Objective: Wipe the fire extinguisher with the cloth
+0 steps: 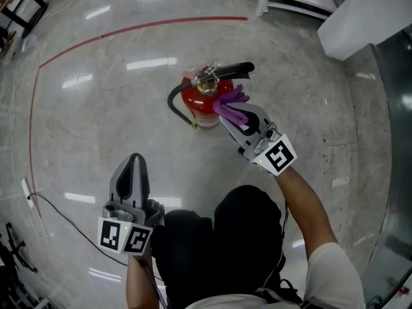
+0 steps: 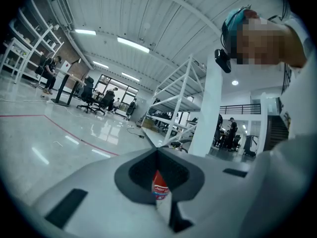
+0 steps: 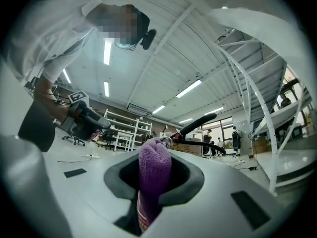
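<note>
Fingers of my left gripper (image 1: 135,166) are pressed together with nothing between them, and the gripper hangs low over the glossy grey floor (image 1: 96,108), well apart from the work. In the left gripper view the seam where they meet (image 2: 158,155) leaves only a thin slit, through which a strip of the red fire extinguisher (image 2: 159,185) shows. Further out, my right gripper (image 1: 233,113) is clamped on the purple cloth (image 1: 232,100). In the right gripper view the folded cloth (image 3: 154,170) stands up between the two fingers and fills the gap. The cloth rests against the upper right side of the fire extinguisher (image 1: 201,103), just below its black lever (image 1: 233,69). That lever (image 3: 198,122) juts out just beyond the cloth in the right gripper view. The extinguisher stands upright on the floor, its black hose (image 1: 174,102) curving down its left side. Beyond it a thin red line (image 1: 129,29) runs across the floor.
</note>
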`<state>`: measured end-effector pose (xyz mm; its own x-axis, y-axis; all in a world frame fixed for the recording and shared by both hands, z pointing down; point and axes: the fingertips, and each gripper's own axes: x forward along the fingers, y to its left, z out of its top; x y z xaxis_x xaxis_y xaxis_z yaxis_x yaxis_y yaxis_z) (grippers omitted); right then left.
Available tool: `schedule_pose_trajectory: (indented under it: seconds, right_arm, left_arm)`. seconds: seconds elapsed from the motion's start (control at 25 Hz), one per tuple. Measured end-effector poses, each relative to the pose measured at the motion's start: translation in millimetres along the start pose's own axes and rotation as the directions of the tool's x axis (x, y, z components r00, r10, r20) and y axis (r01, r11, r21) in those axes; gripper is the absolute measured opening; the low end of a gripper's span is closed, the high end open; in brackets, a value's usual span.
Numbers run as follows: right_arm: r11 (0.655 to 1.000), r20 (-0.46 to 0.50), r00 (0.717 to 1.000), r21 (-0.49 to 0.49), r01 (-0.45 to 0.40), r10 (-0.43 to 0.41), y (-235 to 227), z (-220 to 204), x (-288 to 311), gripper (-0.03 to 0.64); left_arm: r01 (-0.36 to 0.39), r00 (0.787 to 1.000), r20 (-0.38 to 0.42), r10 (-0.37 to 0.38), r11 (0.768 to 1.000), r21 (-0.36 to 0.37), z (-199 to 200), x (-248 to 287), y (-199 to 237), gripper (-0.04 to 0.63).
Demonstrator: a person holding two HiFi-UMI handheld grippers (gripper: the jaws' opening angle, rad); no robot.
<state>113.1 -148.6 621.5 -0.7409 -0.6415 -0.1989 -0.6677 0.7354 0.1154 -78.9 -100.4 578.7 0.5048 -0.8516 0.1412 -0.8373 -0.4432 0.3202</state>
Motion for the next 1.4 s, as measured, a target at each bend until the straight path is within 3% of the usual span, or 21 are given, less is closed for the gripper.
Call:
schedule_pose_trajectory:
  seconds: [0.16,0.28,0.48,0.6,0.88,1.04,1.2,1.4]
  right_arm:
    - [0.999,-0.016,0.999,-0.023,-0.047,0.046,16,-10,-4,0.069]
    - [0.991,-0.112,0.987,-0.051,-0.12,0.114,37,-46,-5,0.069]
    - [0.991,-0.241,0.962,0.057,-0.12,0.13,44,-112,-9,0.068]
    - [0.986,-0.297,0.941,0.075,-0.147,0.163,51,-148,-10,0.069]
    - [0.979,-0.446,0.877,0.173,-0.112,0.179,63,-222,-29,0.068]
    - [0.971,-0.498,0.843,0.212,-0.106,0.201,77,-247,-38,0.067]
    - [0.965,-0.483,0.85,0.24,-0.105,0.212,89,-244,-36,0.067]
    - [0.956,-0.422,0.893,0.293,-0.029,0.156,82,-205,-32,0.067]
  left_arm:
    - [-0.012,1.0,-0.008,0.012,1.0,-0.002,-2,-2,3,0.003]
    - [-0.015,1.0,-0.009,0.015,1.0,0.012,-1,-3,3,0.003]
    - [-0.025,1.0,-0.014,0.026,0.999,0.021,-2,-9,5,0.003]
    - [-0.042,0.999,-0.018,0.043,0.999,0.02,-2,-13,10,0.003]
    - [-0.07,0.997,-0.018,0.071,0.997,0.041,8,-22,21,0.003]
    - [-0.073,0.997,-0.007,0.073,0.997,0.001,6,-27,29,0.003]
    - [-0.091,0.995,-0.027,0.091,0.996,0.001,-1,-27,37,0.003]
    - [-0.091,0.996,-0.023,0.092,0.996,0.003,0,-26,41,0.003]
